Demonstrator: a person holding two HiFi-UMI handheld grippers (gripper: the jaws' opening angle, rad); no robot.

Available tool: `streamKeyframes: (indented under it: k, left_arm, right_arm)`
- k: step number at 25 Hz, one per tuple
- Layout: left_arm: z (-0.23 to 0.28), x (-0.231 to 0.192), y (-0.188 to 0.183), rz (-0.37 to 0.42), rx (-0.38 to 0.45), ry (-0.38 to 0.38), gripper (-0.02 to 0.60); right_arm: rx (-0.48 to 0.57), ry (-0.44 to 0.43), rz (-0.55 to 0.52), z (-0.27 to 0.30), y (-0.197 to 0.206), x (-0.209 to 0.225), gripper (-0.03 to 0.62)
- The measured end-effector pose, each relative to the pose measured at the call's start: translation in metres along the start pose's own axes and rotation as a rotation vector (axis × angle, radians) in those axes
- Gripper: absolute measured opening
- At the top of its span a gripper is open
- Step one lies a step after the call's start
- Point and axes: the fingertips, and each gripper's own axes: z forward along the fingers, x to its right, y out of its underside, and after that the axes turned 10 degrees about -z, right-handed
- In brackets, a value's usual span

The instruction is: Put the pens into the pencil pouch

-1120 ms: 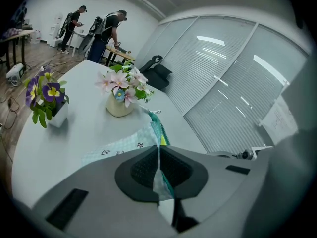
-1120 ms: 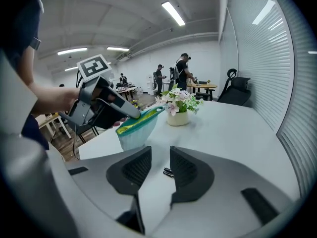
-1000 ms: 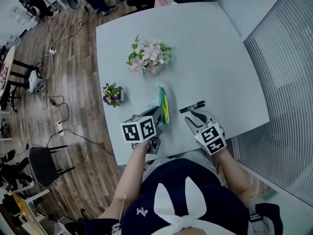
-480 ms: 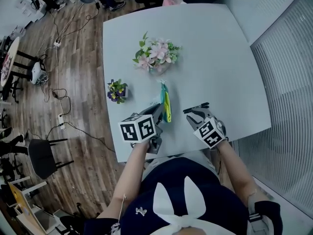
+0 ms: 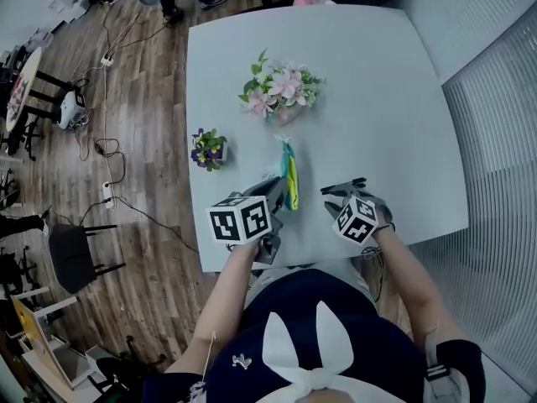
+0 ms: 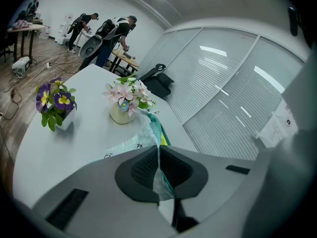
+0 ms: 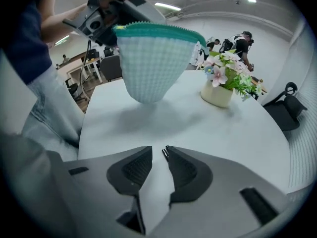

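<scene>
My left gripper (image 5: 275, 193) is shut on the near edge of the pencil pouch (image 5: 289, 180), a pale mesh pouch with a teal zip edge and yellow inside. In the left gripper view the pouch (image 6: 152, 128) is pinched between the pads (image 6: 143, 166). The right gripper view shows the pouch (image 7: 153, 58) hanging mouth-up above the table. A black pen (image 5: 346, 185) lies on the table to the pouch's right. My right gripper (image 5: 340, 196) points steeply down over it. Its jaws have just been opening and stand apart, with the pen's end (image 7: 165, 153) in the gap beside one pad.
A vase of pink flowers (image 5: 281, 95) stands behind the pouch at mid-table. A small pot of purple flowers (image 5: 207, 149) sits near the table's left edge. The near table edge (image 5: 285, 263) runs just below both grippers. People stand far off across the room (image 6: 106, 31).
My right gripper has sunk toward the table and rolled, so its jaws now straddle the pen's near end. The left gripper and the pouch have stayed put.
</scene>
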Motion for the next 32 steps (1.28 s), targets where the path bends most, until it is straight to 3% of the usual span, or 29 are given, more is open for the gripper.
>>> streamKeyframes:
  k: [6,25,32]
  left_arm:
    - [-0.001,-0.007,0.0,-0.016,0.002,-0.011,0.031]
    - [0.002,-0.014,0.004,-0.041,0.0,-0.018,0.031]
    - [0.0,-0.014,0.005,-0.044,-0.001,-0.018,0.031]
  right_arm:
    - [-0.094,-0.038,-0.126,0.02,0.012,-0.001,0.103]
    - [-0.238,-0.121,-0.295,0.046,0.025,0.004,0.104]
    - [-0.289,-0.198,-0.357,0.046,0.024,-0.003,0.059]
